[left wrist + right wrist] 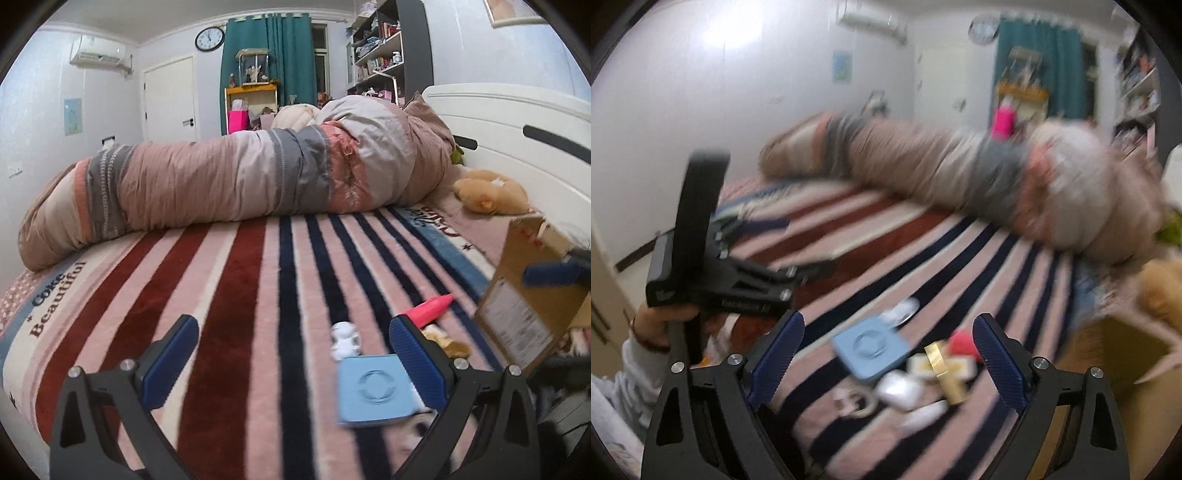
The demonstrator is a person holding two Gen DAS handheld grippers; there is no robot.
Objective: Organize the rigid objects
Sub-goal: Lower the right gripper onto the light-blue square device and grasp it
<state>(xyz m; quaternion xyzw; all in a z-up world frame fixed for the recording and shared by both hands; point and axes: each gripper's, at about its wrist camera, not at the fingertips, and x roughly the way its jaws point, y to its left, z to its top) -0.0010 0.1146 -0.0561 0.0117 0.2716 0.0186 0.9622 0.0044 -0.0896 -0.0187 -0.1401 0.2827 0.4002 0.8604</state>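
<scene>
Below, my left fingers (pixel 291 354) spread wide, blue case (pixel 373 391) against the right one; my right fingers (pixel 888 350) gape above the case, cardboard box (pixel 1115 354) rightward; striped bed (pixel 236 295) open leftward.

The striped blanket (pixel 236 295) is plush, napped cloth; the rolled quilt (pixel 229 181) is crinkled cotton-like fabric. The blue square case (pixel 373 387) looks like smooth matt plastic. The cardboard box (pixel 524 295) is plain brown paperboard (with a printed paper label). The gold bar (pixel 945 371), though blurred, seems shiny metal.
</scene>
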